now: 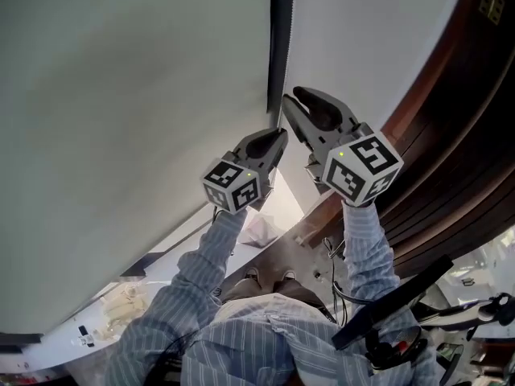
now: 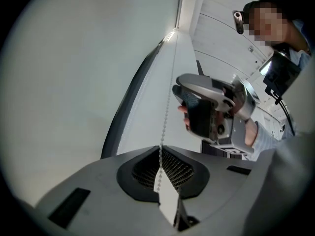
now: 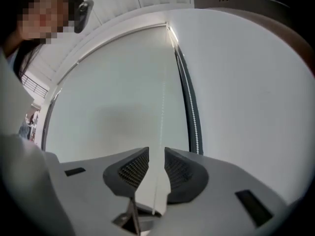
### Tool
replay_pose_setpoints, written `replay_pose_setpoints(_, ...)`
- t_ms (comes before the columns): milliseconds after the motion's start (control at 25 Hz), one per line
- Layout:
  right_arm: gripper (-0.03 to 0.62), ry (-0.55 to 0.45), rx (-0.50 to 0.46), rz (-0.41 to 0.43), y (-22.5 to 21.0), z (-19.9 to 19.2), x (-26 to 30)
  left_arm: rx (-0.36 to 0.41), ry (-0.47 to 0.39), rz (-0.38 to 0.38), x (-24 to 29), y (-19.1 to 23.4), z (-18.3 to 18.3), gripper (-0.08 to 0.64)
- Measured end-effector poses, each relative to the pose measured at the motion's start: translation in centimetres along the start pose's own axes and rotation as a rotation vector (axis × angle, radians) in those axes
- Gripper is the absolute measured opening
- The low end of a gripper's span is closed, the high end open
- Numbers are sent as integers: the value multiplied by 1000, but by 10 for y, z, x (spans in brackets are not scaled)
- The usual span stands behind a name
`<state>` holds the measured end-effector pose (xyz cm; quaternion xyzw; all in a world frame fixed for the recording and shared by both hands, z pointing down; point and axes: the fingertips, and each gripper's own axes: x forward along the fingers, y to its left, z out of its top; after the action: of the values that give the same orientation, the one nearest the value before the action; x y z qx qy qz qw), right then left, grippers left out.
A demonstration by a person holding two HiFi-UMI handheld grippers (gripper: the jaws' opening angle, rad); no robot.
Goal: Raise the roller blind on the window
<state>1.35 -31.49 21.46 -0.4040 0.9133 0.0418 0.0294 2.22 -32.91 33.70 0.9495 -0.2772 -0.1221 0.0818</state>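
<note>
The roller blind (image 1: 121, 135) hangs as a broad pale sheet over the window, covering all of the pane that shows, so by my reading the raising has far to go. The dark window frame (image 1: 279, 39) runs along its edge. Both grippers are held up beside that edge, the right gripper (image 1: 296, 107) higher than the left gripper (image 1: 273, 141). The left one's jaws are pressed together on the thin bead chain (image 2: 168, 109), which runs up from the pinch towards the top of the blind. The right one's jaws stand apart with one strand of chain passing through the gap, neither pad pressing on it (a second strand hangs along the frame). This looks like hand-over-hand hauling, with the left anchoring and the right placed for a fresh hold. Next, the right jaws should close squarely on the beads and draw down, the left letting go only once that grip is sure.
</note>
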Motion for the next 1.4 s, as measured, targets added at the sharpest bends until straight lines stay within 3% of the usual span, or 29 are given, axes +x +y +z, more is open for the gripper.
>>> replay_pose_setpoints(200, 96, -68, -61, 32, 11, 44, 18, 9, 8, -13, -15, -8, 2, 15)
replay_pose_setpoints(280, 14, -100, -47, 17, 10, 53, 18, 17, 8, -11, -21, -7, 2, 14)
replay_pose_setpoints(440, 7, -101, -17, 4, 11, 49, 23, 11, 10, -21, -28, -5, 0, 14)
replay_pose_setpoints(560, 6, -98, -73, -86, 6, 42, 23, -22, 10, -19, -32, -6, -5, 14)
replay_pose_setpoints(680, 6, -83, -100, -117, 7, 26, 22, -62, 47, -15, -35, -4, -20, 14)
replay_pose_setpoints(840, 6, -33, -75, -156, 1, -30, 16, -138, 135, 15, -44, 7, -68, 14)
replay_pose_setpoints(1080, 6, 125, -25, -178, 12, -138, 6, -231, 311, 98, -66, 22, -168, 14)
replay_pose_setpoints(1280, 6, 328, 58, -210, 17, -243, -12, -283, 549, 157, -95, 29, -264, 14)
replay_pose_setpoints(1400, 6, 393, 74, -215, 20, -277, -21, -266, 554, 176, -116, 25, -283, 15)
